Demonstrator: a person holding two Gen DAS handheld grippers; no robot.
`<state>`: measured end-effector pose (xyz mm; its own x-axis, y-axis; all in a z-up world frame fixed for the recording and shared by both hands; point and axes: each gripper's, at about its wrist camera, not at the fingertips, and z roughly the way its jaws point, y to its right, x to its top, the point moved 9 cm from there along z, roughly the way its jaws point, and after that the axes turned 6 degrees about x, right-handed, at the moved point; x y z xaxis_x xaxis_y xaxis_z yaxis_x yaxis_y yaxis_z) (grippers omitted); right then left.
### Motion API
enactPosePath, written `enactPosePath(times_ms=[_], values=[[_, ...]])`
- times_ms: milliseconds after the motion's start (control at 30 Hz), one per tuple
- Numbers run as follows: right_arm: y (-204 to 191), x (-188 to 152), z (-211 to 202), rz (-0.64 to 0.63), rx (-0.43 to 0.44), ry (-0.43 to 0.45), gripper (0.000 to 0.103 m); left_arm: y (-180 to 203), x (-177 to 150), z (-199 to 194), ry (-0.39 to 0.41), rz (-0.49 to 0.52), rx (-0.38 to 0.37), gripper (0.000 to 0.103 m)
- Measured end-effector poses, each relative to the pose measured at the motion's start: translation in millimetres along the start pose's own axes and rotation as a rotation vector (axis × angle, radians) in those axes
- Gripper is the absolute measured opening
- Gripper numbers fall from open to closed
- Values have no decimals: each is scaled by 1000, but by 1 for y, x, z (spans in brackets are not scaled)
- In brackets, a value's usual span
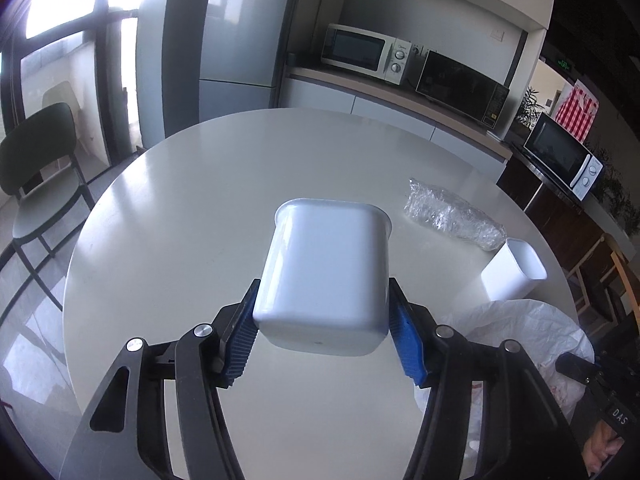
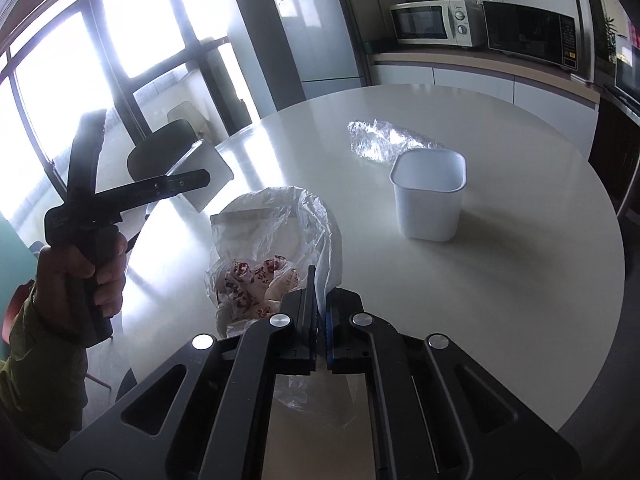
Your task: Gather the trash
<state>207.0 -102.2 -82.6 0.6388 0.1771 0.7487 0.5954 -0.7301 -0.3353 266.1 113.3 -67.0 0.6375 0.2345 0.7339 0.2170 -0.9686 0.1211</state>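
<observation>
The left gripper (image 1: 322, 332) clamps a white plastic container (image 1: 326, 272) by its base between blue ribbed pads (image 1: 406, 344), jaws about half open around it. The container is lifted clear of the round white table (image 1: 200, 184), tipped so its rim points away from the camera. The right gripper (image 2: 318, 300) has its jaws pressed together on an edge of a thin white plastic bag (image 2: 280, 236), which sits crumpled on the table with red-printed wrappers (image 2: 256, 284) inside. A second white container (image 2: 428, 200) stands upright on the table beyond the bag, and a crumpled clear plastic wrapper (image 2: 384, 140) lies just behind it.
</observation>
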Motion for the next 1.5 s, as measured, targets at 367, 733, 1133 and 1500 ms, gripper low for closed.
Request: enactPosePath(times_ms=[367,733,1133,1500], values=[[-35,-3,-46,-69,-4,102,2,6,-34,-68,66,-30,-46,59],[-51,-33,-91,-91,-33,125,2,21,-72,-116,90,-6,-68,59],[-57,-73,-138,-71,-36,126,2,39,-120,-155,79,55,-105,59],[-71,-115,-162,-66,-12,95,2,28,-162,-179,34,52,-108,59]])
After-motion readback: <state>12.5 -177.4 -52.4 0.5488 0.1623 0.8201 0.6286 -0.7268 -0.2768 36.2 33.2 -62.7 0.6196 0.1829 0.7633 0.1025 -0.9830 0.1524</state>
